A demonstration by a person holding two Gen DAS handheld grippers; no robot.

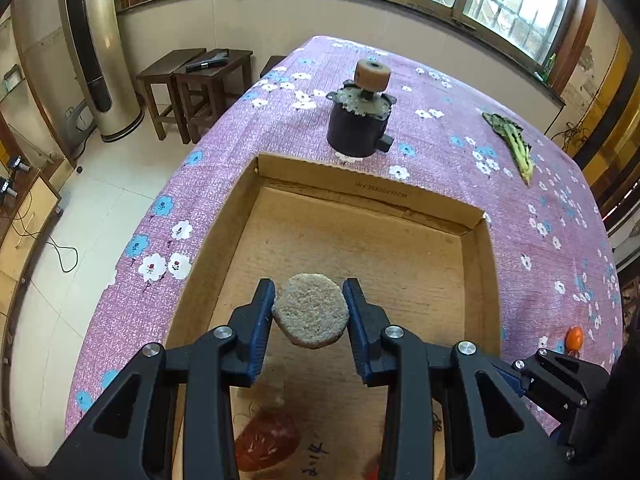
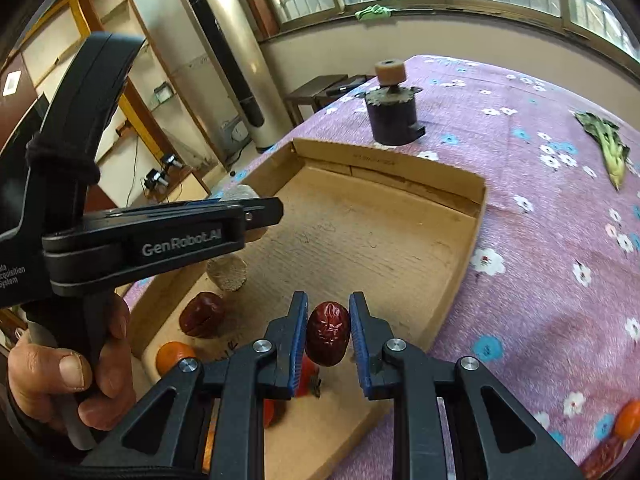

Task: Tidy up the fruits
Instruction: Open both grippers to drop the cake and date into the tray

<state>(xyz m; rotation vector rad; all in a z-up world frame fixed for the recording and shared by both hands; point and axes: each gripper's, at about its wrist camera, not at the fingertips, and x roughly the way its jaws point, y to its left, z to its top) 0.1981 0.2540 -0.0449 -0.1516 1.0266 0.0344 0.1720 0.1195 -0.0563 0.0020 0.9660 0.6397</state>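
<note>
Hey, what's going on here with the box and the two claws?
A person is sorting fruit into a cardboard box on a flowered tablecloth. The left claw grips a rough beige round piece above the box floor, and the right claw holds a wrinkled red date over the box's near end. Another date and an orange fruit already lie inside.

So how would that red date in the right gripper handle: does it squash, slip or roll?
The red date looks wrinkled and leathery, so it probably gives a little under the right gripper rather than crushing. It seems small and dried, likely light. Its oval shape suggests it could roll once released in the cardboard box, though the wrinkled skin should grip the ribbed blue pads.
</note>
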